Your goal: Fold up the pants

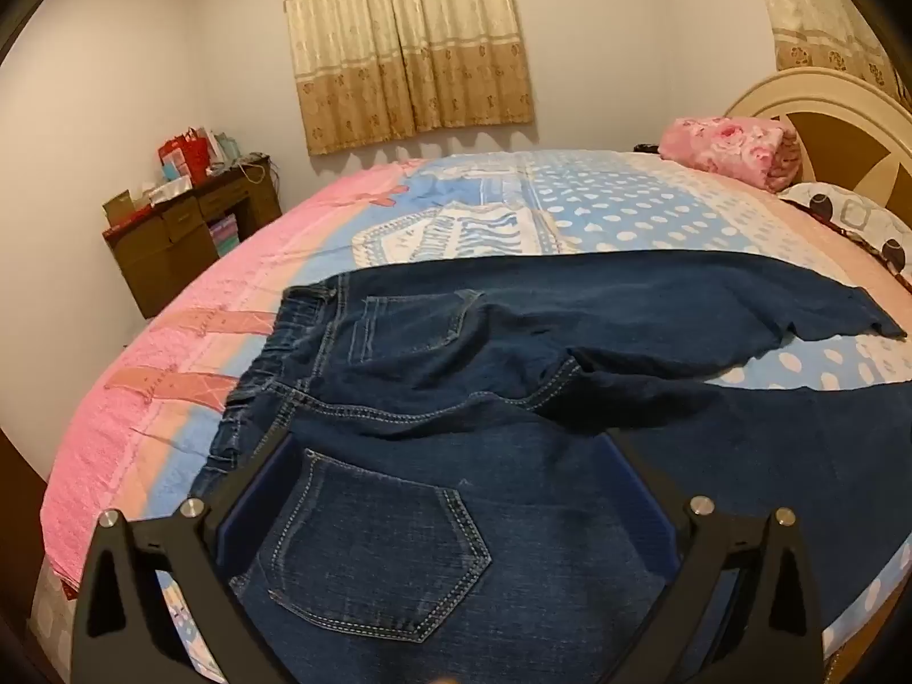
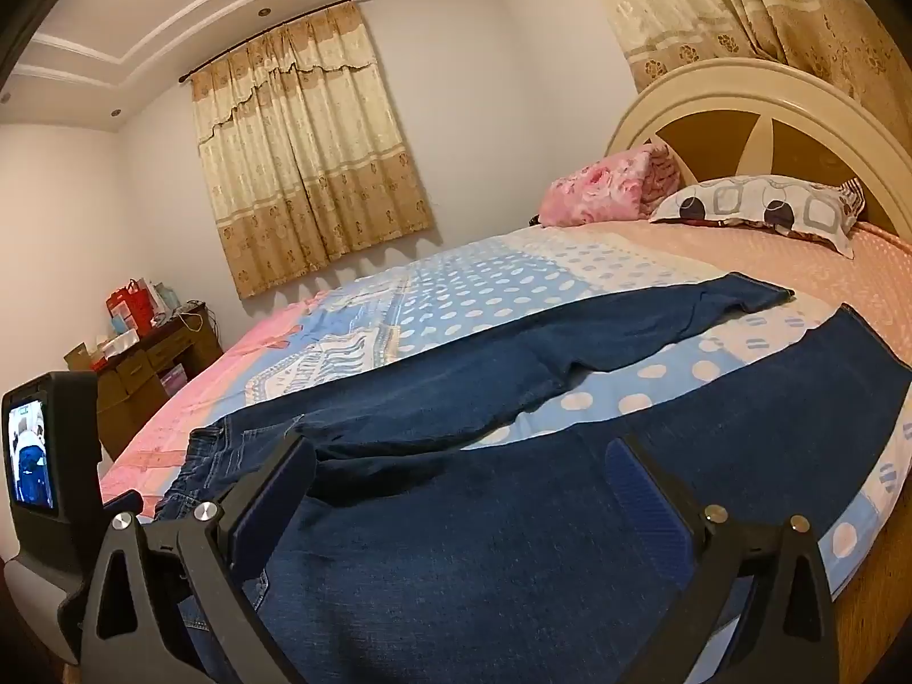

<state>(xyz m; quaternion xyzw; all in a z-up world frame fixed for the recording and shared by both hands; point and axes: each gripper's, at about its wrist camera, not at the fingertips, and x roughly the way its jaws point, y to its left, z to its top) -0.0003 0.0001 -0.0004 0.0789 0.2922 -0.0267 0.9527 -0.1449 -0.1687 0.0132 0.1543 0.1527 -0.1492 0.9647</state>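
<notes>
**Q:** What does the figure show?

**A:** One pair of dark blue denim pants (image 1: 513, 399) lies back-side up and spread flat on a bed under a pink, blue and white patterned sheet (image 1: 171, 376). The left gripper (image 1: 450, 444) hangs over the seat with its black fingers set wide and nothing between them; a stitched back pocket (image 1: 370, 547) lies in the span between the fingers. The right gripper (image 2: 461, 450) is equally wide and empty, with the nearer leg beneath it.

**Q:** How many of each thing?

**A:** Two grippers, one pair of pants with two legs splayed apart, two back pockets, one spotted pillow (image 2: 758, 205) and one rolled pink floral blanket (image 2: 598, 188), both well beyond the fingertips.

**Q:** What could go wrong from here?

**A:** Probably a poor pinch. Fingers closing on flat denim may catch only the top layer, so the fold drags unevenly, or may gather the sheet too and lift it along. The legs lie at an angle to one another; a leg brought over without being squared to the other would likely leave the fold crooked. The elastic waistband (image 1: 256, 376), left of the left fingers, may bunch.
</notes>
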